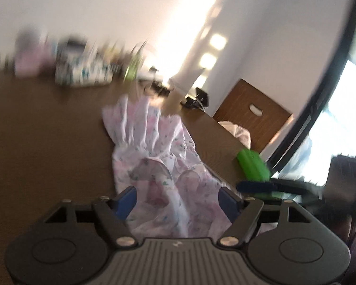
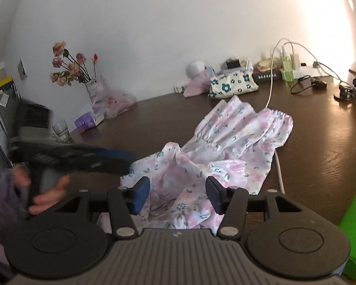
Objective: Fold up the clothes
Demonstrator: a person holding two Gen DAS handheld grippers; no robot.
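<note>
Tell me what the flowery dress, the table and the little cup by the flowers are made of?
The floral dress looks like thin, soft woven cloth, perhaps cotton: it gathers and wrinkles easily. The table looks like dark wood or wood-look laminate with a slight sheen: grain lines and window glare show. The cup seems clear glass: you see through it.

- The right gripper (image 2: 178, 196), black with blue pads, hangs with its jaws apart over a crumpled white dress with pink flowers (image 2: 225, 149).
- The dress lies on a dark brown wooden table (image 2: 320, 147).
- The left gripper (image 2: 130, 156), blurred, is held by a hand (image 2: 47, 197).
- Pink roses in a wrapped vase (image 2: 71, 68) stand by the wall.
</note>
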